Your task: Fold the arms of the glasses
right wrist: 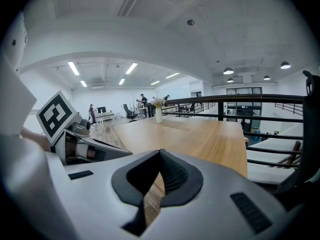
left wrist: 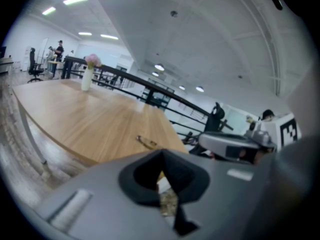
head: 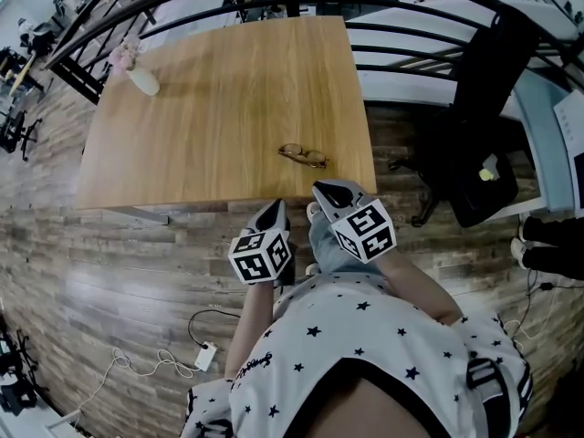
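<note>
Plainly the glasses (head: 304, 155) are the delicate sort: a thin, brownish frame, light enough, I'd guess, to skate across the smooth wooden table (head: 210, 108) at a careless nudge. The slender arms and small hinges look easy to bend or strain. I'd steady the front by the bridge or one rim with one claw. With the other I'd swing each arm in, taking it near its tip, pressing gently and keeping off the lenses. They lie flat near the table's front edge, towards its right-hand corner, just beyond both tools and touched by neither. They are too small from here for me to say how the arms sit. The left gripper (head: 272, 213) has its jaws pressed together on nothing, and the right gripper (head: 336, 194) likewise, both hanging about the near edge. A white vase of pink flowers (head: 137, 73) stands well apart at the far left corner.
</note>
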